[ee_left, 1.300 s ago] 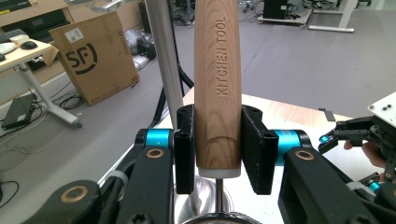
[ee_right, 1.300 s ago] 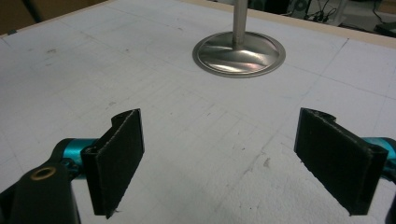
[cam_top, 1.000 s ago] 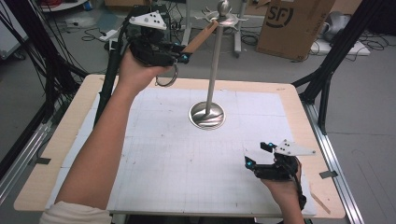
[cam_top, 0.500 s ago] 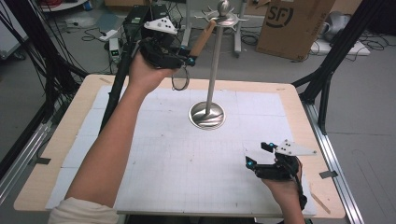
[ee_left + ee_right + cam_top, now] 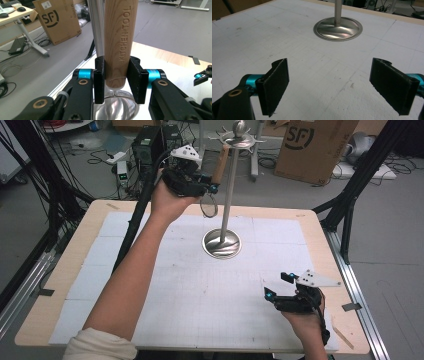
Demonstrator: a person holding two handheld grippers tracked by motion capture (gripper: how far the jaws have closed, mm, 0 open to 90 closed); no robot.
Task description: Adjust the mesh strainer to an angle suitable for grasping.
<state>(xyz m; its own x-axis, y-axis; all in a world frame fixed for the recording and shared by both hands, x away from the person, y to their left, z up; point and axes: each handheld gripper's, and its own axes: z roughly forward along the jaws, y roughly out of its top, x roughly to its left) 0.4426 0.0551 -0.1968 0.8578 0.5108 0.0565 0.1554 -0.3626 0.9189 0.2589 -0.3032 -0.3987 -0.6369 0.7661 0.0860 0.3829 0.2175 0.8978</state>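
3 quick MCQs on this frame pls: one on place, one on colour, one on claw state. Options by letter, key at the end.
1. Where does the stand's round base sit?
A. Middle of the white mat
B. Near-left corner
C. On the floor

2. What colour is the tool handle in the left claw?
A. Blue
B. Light wood brown
C. Black

3. How does the right claw stand?
A. Shut on the stand's pole
B. Shut on a cloth
C. Open, nothing between its jaws

Key: 1 A, the high view shows the base mid-mat. 2 B, the left gripper view shows wood grain with "KITCHEN TOOL" stamped in. 3 C, the right gripper view shows its jaws wide apart over bare mat.
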